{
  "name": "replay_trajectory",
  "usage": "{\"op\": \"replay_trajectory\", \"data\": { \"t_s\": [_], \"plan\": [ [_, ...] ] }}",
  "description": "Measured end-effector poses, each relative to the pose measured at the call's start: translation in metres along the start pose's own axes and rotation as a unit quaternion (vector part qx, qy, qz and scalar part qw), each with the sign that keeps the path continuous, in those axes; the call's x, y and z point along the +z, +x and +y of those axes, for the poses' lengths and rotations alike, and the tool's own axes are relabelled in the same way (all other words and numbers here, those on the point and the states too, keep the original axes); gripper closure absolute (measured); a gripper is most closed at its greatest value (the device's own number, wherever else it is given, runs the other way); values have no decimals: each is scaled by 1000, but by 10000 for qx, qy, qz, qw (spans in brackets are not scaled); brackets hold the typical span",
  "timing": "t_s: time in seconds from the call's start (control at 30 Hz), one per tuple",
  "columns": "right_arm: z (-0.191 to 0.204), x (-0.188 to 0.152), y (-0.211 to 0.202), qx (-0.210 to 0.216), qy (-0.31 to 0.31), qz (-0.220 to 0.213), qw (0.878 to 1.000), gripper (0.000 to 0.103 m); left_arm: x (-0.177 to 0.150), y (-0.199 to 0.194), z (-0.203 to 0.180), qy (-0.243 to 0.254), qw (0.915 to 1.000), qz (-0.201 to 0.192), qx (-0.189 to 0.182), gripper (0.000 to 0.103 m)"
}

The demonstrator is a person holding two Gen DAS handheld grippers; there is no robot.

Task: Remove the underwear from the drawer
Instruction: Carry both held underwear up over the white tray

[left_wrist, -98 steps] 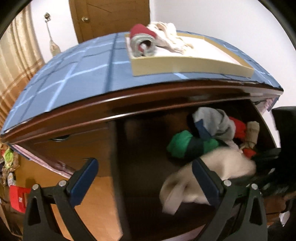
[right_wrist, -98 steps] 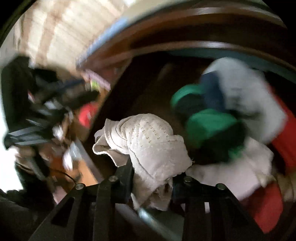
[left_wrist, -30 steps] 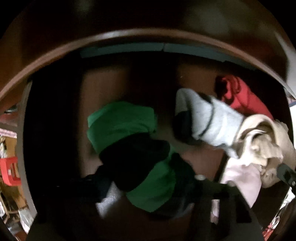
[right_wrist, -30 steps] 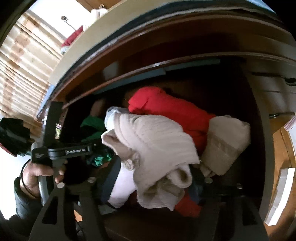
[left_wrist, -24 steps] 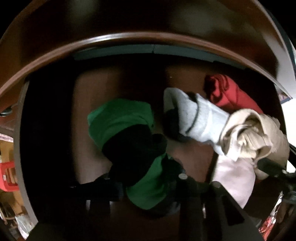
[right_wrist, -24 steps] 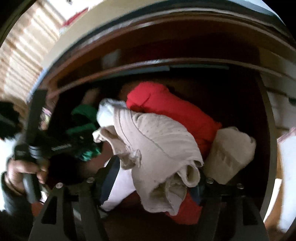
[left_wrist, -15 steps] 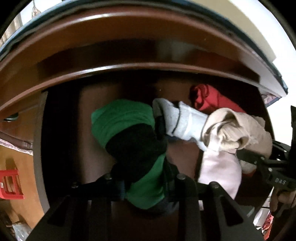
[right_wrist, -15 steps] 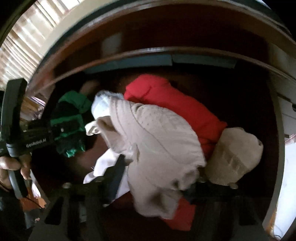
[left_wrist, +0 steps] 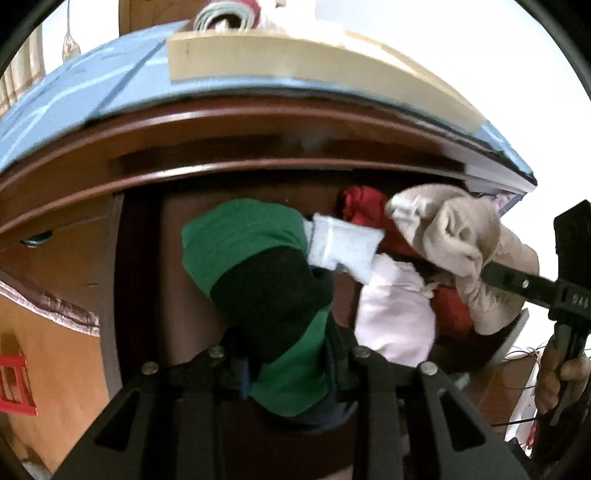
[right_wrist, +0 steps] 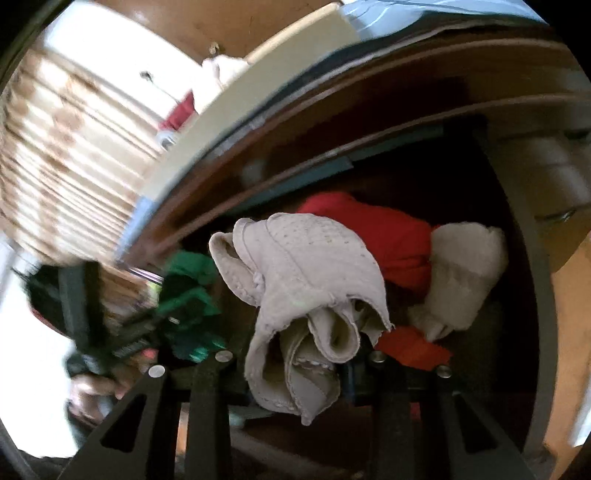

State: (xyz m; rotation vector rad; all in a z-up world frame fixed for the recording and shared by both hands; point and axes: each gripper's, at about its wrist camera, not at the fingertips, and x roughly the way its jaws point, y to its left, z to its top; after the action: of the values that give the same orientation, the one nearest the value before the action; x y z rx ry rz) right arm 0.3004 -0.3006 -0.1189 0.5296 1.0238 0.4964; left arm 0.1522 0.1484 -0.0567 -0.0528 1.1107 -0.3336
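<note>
Two garments are gripped at once above the open drawer (left_wrist: pixel 140 258), and the step in hand is judged to be the lift-out. In the left wrist view, the left gripper (left_wrist: pixel 286 373) is seen clamped on a green-and-black rolled pair of underwear (left_wrist: pixel 258 258), which rises from the fingers at six o'clock toward the centre of the view. In the right wrist view, the right gripper (right_wrist: pixel 299 365) is closing on a beige knitted pair of underwear (right_wrist: pixel 306 280), which is already pinched between its pads and bulges upward toward twelve o'clock; the same beige piece is seen at three o'clock in the left wrist view, carried by the black tool.

A red garment (right_wrist: pixel 391 236) and a cream rolled piece (right_wrist: pixel 465 266) are left in the drawer at about two and three o'clock of the right wrist view, just behind the beige piece. A light grey roll (left_wrist: pixel 343 247) and a pale pink garment (left_wrist: pixel 395 314) lie between the two held bundles in the left wrist view; whether either is snagged on a held piece cannot be told.

On the dresser top, a shallow tan tray (left_wrist: pixel 295 62) at twelve o'clock already holds a grey-and-red roll (left_wrist: pixel 221 16). It is judged that both bundles must next be raised clear of the drawer's front edge and carried up to that tray, with the grips kept firm so that no loose fold is caught on the drawer lip.
</note>
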Motion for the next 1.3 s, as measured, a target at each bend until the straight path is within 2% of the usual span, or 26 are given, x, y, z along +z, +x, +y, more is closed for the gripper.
{"op": "replay_trajectory", "data": {
  "t_s": [0.1,0.17,0.37,0.47,0.6,0.9,1.03,1.3],
  "plan": [
    [7,0,-17,387,91,-136,9991,67,0,-12,-8,259,9995,-152,49,75],
    [13,3,-26,510,87,-197,9985,67,8,-33,-10,380,9989,-289,-4,75],
    [29,8,-46,779,13,-445,9960,67,24,-56,-37,667,9958,-620,-115,75],
    [36,10,-55,931,7,-533,9942,67,31,-44,-57,728,9943,-747,-201,75],
    [47,26,-61,1098,9,-760,9910,67,46,-55,-60,744,9921,-983,-223,75],
    [62,60,-83,951,-73,-1478,9844,67,92,-56,-82,946,9856,-1399,-125,75],
    [70,76,-88,746,-114,-1743,9818,67,115,-54,-88,963,9835,-1523,-173,75],
    [73,114,-80,365,-56,-2181,9752,67,164,-28,-99,931,9819,-1644,-126,75]
  ]
}}
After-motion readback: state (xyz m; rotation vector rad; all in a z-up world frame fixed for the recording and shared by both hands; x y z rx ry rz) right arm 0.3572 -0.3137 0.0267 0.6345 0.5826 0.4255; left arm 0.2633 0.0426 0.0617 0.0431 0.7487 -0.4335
